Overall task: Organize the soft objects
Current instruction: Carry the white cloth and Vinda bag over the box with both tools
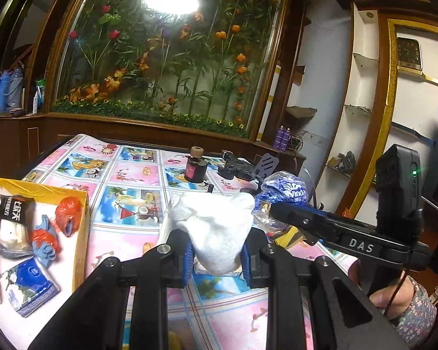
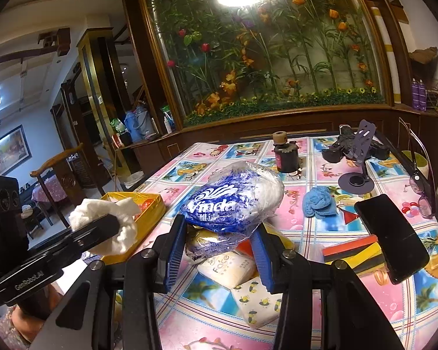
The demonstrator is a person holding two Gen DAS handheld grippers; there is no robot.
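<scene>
Yellow box being seen at far left on bench, already holding Vinda tissue packs and orange-blue bundles. Left tool being pressed together on white cloth, cloth being held up just right of box, so left hand judged nearer for drop-in. Right tool being closed on blue-white Vinda bag, bag's long axis lying across jaws. "Face" pack lying beneath. "DAS", "GenRobot.AI" readable on tools.
</scene>
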